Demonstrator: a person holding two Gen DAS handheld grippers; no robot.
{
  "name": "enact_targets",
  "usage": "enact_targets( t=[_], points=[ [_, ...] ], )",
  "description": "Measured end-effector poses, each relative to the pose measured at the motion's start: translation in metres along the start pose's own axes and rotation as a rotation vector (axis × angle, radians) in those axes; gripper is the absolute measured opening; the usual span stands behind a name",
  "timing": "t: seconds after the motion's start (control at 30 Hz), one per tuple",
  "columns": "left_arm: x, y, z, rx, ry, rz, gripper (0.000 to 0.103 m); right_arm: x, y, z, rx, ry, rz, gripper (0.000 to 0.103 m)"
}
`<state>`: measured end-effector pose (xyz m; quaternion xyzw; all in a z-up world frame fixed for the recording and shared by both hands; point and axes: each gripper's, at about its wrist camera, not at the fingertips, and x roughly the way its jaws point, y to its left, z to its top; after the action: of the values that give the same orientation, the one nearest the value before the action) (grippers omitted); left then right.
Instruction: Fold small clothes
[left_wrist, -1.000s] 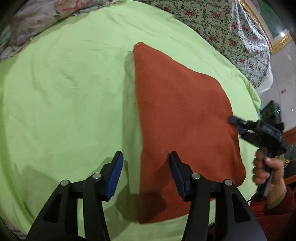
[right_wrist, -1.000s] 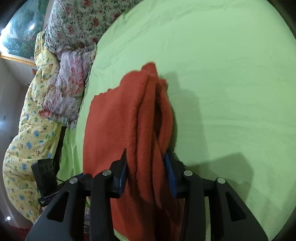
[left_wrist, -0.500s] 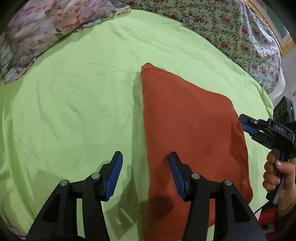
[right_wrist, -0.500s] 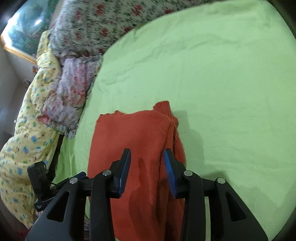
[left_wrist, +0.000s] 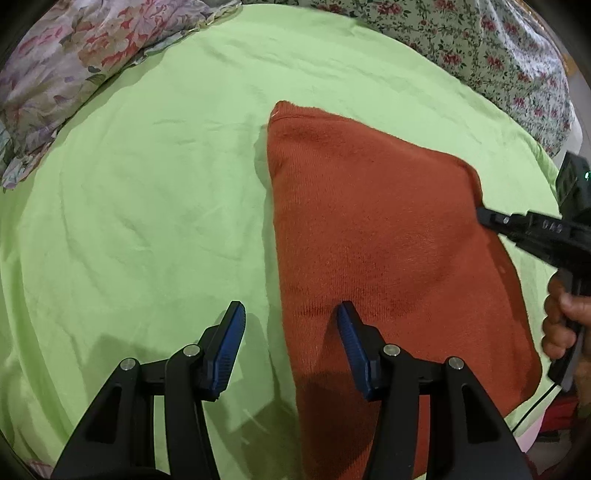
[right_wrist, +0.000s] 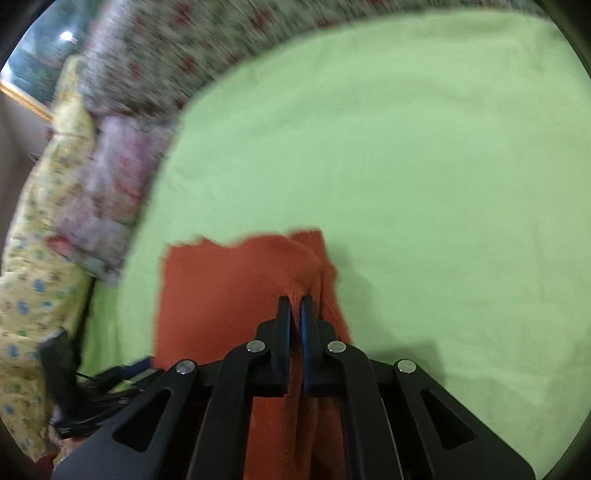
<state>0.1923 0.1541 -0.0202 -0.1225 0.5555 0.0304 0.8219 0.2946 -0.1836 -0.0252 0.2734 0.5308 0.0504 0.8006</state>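
My right claw (right_wrist: 295, 306) has just closed and now pinches a raised ridge of the rust-red knit garment (left_wrist: 388, 236), which lies folded on the lime-green bedsheet (left_wrist: 147, 184); from the left camera, that claw's tip meets the garment's edge at 3 o'clock. My left claw (left_wrist: 288, 325) hangs spread and empty at 6 o'clock, one blue pad (left_wrist: 349, 332) over the garment's near edge, the other over bare sheet. Floral bedding (left_wrist: 74, 55) lies at 10 o'clock.
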Motion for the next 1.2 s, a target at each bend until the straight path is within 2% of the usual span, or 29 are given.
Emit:
enact_targets(
  t=[0.07, 0.1, 0.17, 0.27, 0.43, 0.6, 0.73, 0.8, 0.93, 1.0, 1.1, 1.2],
  points=[
    [-0.006, 0.002, -0.004, -0.014, 0.004, -0.02, 0.053, 0.007, -0.006, -0.006, 0.012, 0.004, -0.002, 0.007],
    [-0.009, 0.003, -0.008, -0.017, 0.008, -0.027, 0.053, 0.004, -0.007, -0.008, 0.02, -0.008, 0.007, 0.011],
    [-0.019, 0.008, -0.019, -0.017, 0.008, -0.044, 0.053, -0.009, -0.008, -0.011, 0.043, -0.007, 0.032, 0.015],
    [-0.04, 0.012, -0.044, 0.016, -0.005, -0.064, 0.052, -0.035, -0.004, -0.025, 0.004, -0.004, 0.083, 0.018],
    [-0.058, 0.008, -0.097, 0.123, 0.03, -0.008, 0.052, -0.076, -0.004, -0.072, -0.043, 0.01, 0.12, 0.025],
    [-0.056, -0.007, -0.141, 0.192, 0.028, 0.043, 0.052, -0.087, -0.012, -0.117, -0.034, 0.049, 0.08, 0.031],
    [-0.046, -0.022, -0.147, 0.215, 0.029, 0.018, 0.052, -0.082, -0.015, -0.143, -0.046, 0.098, 0.057, 0.033],
    [-0.042, -0.03, -0.148, 0.244, 0.008, 0.044, 0.052, -0.08, -0.014, -0.147, -0.047, 0.111, 0.06, 0.033],
    [-0.038, -0.026, -0.143, 0.211, -0.034, 0.024, 0.05, -0.085, -0.012, -0.151, -0.078, 0.074, 0.06, 0.033],
    [-0.04, -0.025, -0.142, 0.217, -0.058, -0.002, 0.041, -0.089, -0.011, -0.15, -0.08, 0.045, 0.075, 0.033],
    [-0.042, -0.027, -0.145, 0.24, -0.092, -0.025, 0.036, -0.092, -0.012, -0.15, -0.084, 0.005, 0.125, 0.033],
    [-0.045, -0.02, -0.148, 0.196, -0.125, -0.104, 0.035, -0.084, -0.011, -0.153, -0.108, -0.005, 0.159, 0.033]
  ],
)
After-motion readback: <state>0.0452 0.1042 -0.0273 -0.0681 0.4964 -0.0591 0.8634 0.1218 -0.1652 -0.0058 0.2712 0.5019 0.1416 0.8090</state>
